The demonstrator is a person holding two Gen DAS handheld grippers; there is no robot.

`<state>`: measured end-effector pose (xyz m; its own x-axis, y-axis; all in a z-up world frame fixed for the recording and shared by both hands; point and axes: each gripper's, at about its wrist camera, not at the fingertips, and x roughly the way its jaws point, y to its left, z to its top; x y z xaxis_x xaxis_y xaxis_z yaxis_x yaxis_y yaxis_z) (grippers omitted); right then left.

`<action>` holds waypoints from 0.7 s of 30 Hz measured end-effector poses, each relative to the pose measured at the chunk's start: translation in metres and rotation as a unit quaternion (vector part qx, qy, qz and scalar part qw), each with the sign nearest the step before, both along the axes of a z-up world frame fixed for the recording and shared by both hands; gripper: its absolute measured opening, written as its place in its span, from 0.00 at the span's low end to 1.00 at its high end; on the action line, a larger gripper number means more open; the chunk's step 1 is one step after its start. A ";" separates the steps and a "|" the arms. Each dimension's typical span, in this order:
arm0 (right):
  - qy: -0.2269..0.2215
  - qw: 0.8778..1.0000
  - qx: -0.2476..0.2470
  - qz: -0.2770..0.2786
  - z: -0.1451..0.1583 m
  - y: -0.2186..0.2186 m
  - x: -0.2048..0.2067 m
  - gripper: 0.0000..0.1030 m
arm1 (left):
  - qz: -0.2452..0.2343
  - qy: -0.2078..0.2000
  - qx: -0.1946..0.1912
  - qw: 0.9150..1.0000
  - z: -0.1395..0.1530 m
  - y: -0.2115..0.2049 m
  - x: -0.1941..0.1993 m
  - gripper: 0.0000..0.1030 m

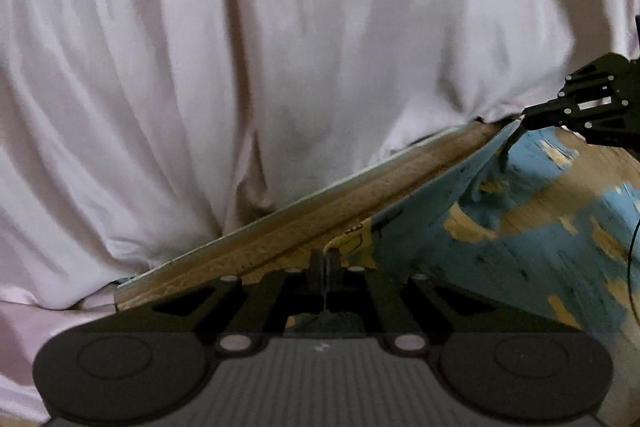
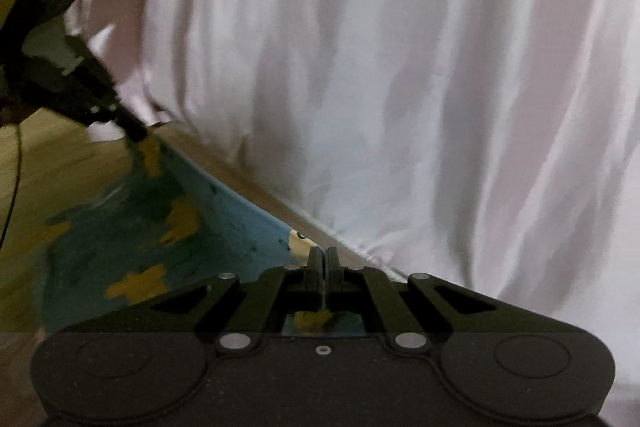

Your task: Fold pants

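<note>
Pants [image 1: 460,211]: blue cloth with yellow patches, stretched taut between the two grippers, its top edge running as a straight line from one to the other; the rest spreads down toward a wooden surface [image 2: 48,163], probably the floor, though motion blur makes that hard to settle.
Left gripper [image 1: 326,261]: fingers pressed together, pinching the pants' top edge at one corner.
Right gripper [image 2: 325,259]: fingers closed flat against each other on the other end of the same edge.
Edges: a pale wooden edge [image 1: 320,203] runs just behind the pants' top edge, roughly parallel to it.
White cloth [image 1: 240,47]: a large wrinkled sheet hangs in folds behind that wooden edge and fills most of both views.
Open room: bare wood shows on the side away from the sheet, beyond the spread pants.
Writing: small dark marks on the blue cloth, too blurred to read.
Other things: a thin dark cable [image 2: 14,179] hangs near the left gripper in the right wrist view.
</note>
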<state>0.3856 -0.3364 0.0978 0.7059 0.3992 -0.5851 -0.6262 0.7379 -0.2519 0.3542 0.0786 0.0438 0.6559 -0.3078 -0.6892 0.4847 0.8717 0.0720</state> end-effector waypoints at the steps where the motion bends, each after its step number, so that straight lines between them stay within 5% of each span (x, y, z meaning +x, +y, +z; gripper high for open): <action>1: -0.004 1.000 -0.004 0.003 0.000 -0.001 -0.012 0.00 | -0.006 -0.005 0.003 1.000 0.002 -0.003 -0.011 0.00; 10: 0.013 0.999 -0.033 -0.006 -0.043 0.004 -0.105 0.00 | -0.057 -0.010 0.078 0.995 -0.023 -0.034 -0.091 0.00; 21: 0.007 0.997 -0.064 -0.053 -0.109 0.028 -0.151 0.00 | -0.075 -0.014 0.128 0.989 -0.081 -0.052 -0.145 0.00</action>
